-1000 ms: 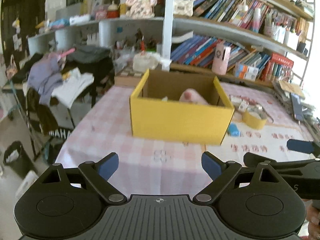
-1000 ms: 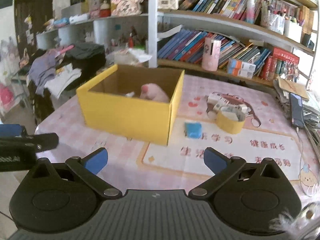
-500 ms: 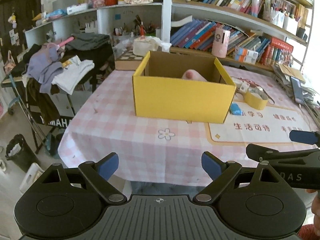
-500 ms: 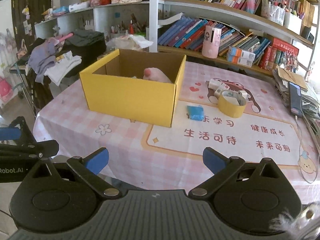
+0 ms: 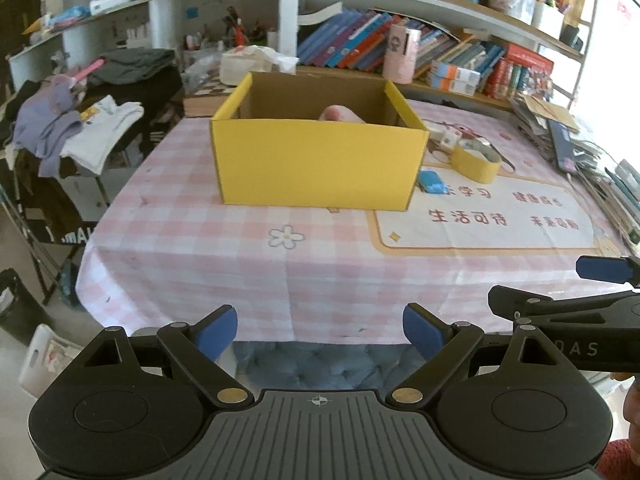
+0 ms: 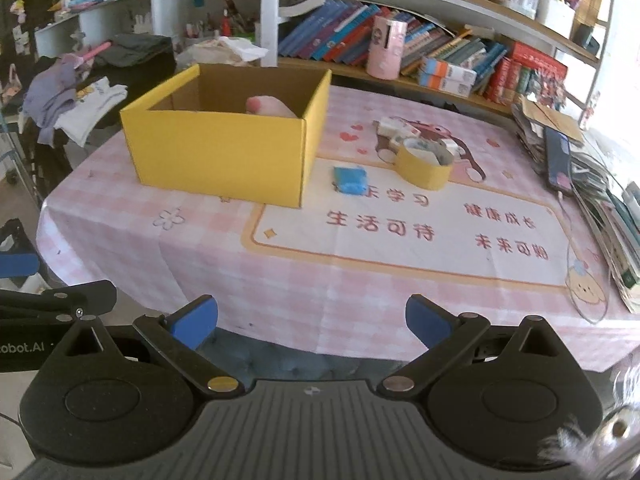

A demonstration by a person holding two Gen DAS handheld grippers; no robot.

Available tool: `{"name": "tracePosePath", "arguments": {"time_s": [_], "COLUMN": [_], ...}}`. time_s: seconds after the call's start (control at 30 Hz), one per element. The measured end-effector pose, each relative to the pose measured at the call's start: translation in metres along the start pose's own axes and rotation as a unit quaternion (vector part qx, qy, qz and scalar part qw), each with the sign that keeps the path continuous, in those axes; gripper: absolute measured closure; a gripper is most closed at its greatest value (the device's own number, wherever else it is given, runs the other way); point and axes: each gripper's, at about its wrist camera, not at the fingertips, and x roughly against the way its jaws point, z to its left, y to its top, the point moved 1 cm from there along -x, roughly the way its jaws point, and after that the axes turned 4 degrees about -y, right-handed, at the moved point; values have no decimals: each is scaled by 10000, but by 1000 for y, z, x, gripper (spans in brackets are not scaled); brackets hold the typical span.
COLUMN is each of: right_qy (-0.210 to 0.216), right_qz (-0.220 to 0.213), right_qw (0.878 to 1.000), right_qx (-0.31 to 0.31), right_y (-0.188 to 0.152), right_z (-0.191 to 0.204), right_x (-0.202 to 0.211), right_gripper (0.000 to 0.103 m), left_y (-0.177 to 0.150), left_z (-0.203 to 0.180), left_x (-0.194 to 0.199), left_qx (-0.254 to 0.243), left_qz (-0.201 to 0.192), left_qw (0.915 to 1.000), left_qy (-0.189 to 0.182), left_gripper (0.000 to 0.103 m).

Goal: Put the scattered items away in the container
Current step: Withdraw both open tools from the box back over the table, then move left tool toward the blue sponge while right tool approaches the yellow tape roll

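A yellow cardboard box (image 5: 316, 164) (image 6: 224, 156) stands open on the pink checked tablecloth, with a pink soft item (image 5: 338, 114) (image 6: 268, 106) inside. To its right lie a small blue item (image 5: 431, 183) (image 6: 351, 180), a yellow tape roll (image 5: 476, 162) (image 6: 425, 166) and small white items (image 6: 396, 128). My left gripper (image 5: 318, 328) is open and empty, off the table's near edge. My right gripper (image 6: 312, 318) is open and empty, also off the near edge; it shows in the left wrist view (image 5: 592, 292).
Bookshelves (image 6: 440, 52) run behind the table. A phone (image 6: 558, 160) and stacked papers (image 6: 612, 200) lie at the right edge. Clothes (image 5: 72, 128) hang on a rack to the left. A blue cushion (image 5: 320, 364) sits below the table edge.
Both grippers have drawn back from the box and past the table's near edge. Both stay open and empty.
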Motion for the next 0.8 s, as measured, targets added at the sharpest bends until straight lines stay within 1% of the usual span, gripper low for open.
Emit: {"name": "tracePosePath", "arguments": {"time_s": [0.27, 0.57, 0.8], "right_qy": [-241, -586, -767], "right_qz": [74, 232, 298], "right_qw": [9995, 9970, 9947], "right_qx": [-176, -458, -623], "right_y": [-5, -9, -6], "right_z": [-16, -50, -74], "right_x": [0, -6, -15], "right_gripper": [1, 1, 1], "left_y": [4, 15, 26], "left_z": [-16, -49, -71], "left_x": [-10, -30, -46], "left_qx": [-184, -494, -662], "left_qz": [66, 199, 257], "left_qw": [9994, 9962, 9933], "left_qy": [-293, -694, -915], "left_gripper": [11, 11, 11]}}
